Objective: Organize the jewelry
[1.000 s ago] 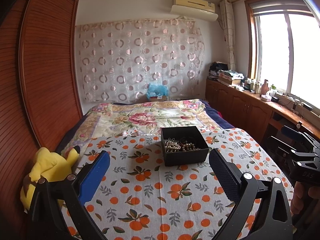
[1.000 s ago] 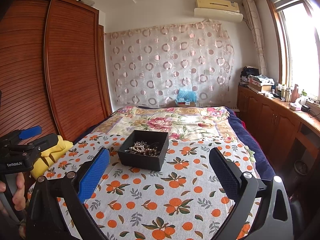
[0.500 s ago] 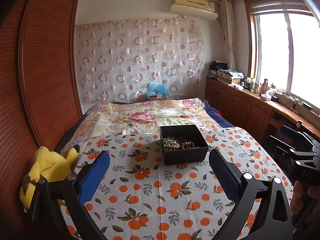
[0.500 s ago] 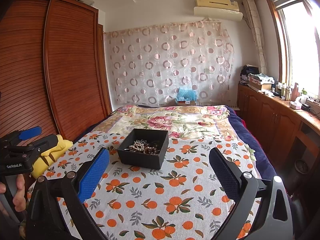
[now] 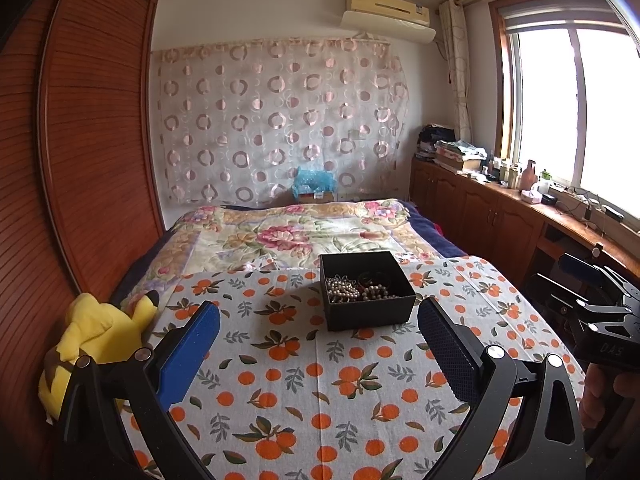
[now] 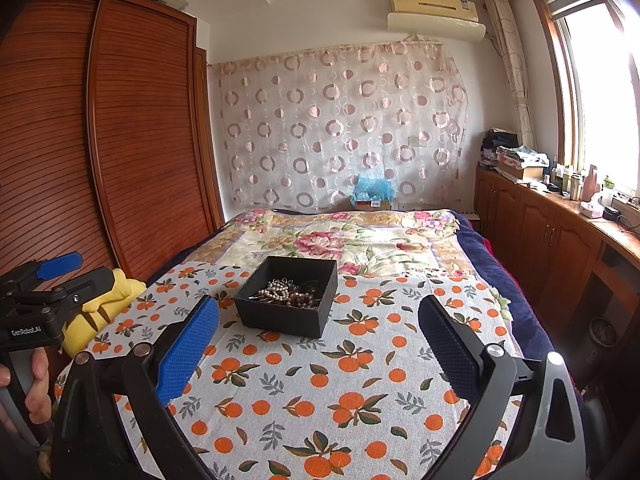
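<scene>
Both my left gripper point(image 5: 318, 334) and right gripper point(image 6: 318, 334) hover with fingers spread wide, gripping nothing. Ahead, the black box point(image 5: 366, 290) of beaded jewelry point(image 5: 356, 290) sits on the orange-print cloth point(image 5: 320, 380).

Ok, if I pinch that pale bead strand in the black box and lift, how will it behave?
The pale bead strand will probably hang limp, since it lies in loose coils. It looks tangled with the darker beads, so those may lift too. The black box seems light and might shift.
</scene>
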Tool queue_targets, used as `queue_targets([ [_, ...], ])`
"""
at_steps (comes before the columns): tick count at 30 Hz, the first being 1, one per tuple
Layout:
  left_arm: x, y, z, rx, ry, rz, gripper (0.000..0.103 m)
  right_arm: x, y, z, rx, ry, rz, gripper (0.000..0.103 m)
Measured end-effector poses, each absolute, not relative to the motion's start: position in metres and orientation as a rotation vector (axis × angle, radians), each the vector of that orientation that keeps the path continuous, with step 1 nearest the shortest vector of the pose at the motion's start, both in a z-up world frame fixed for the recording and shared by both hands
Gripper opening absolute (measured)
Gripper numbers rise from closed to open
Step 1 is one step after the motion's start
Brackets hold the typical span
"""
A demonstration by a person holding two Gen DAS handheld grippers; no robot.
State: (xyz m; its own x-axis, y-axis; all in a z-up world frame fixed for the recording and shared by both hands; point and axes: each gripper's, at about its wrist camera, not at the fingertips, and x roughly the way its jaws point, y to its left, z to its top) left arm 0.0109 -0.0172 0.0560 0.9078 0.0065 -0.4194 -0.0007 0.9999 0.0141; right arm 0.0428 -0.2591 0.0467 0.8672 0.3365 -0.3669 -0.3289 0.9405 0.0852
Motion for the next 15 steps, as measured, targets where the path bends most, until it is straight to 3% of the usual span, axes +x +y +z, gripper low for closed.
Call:
queue_targets([
  [15,0.0109,-0.0163,0.055,0.015,0.432,0.005,0.095,0.0427,-0.2596,0.0477,0.02,0.388,0.348,0.1],
])
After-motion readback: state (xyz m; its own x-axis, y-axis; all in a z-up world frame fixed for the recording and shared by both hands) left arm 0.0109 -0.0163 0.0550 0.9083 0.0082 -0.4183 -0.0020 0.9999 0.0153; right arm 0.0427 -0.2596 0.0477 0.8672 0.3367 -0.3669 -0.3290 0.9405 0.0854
